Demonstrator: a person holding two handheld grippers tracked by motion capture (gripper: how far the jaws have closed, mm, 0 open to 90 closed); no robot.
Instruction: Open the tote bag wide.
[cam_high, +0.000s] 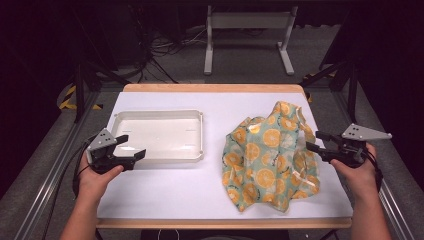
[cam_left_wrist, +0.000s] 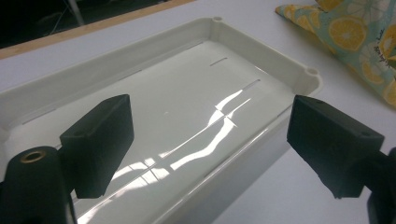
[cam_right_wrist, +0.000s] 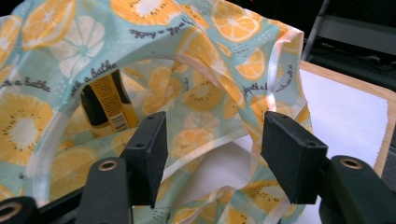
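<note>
Two grippers are held over a white table (cam_high: 165, 195), one in each hand of the person. On the right half of the table lies the biggest loose thing, a bag (cam_high: 270, 155) of teal cloth printed with orange slices, crumpled and partly standing up. Its mouth is turned toward the right gripper (cam_high: 311, 141), which is at the right edge of the bag, with the jaw tips just at the cloth or very near it. In the right gripper view the jaws stand moderately apart and the pads press on nothing; the rim of the bag mouth (cam_right_wrist: 219, 74) arches above and between them, and I cannot tell if one jaw brushes the cloth. Inside the bag a dark bottle (cam_right_wrist: 106, 105) with a yellow label stands a little tilted, behind the jaw on the left of that view.

On the left half of the table rests a shallow white tray (cam_high: 201, 135), well apart from the bag. The left gripper (cam_high: 131, 146) hangs over the near left corner of the tray. Its jaws are wide apart and hold nothing; in the left gripper view the near wall of the tray (cam_left_wrist: 243, 149) passes between them, lower down.
</note>
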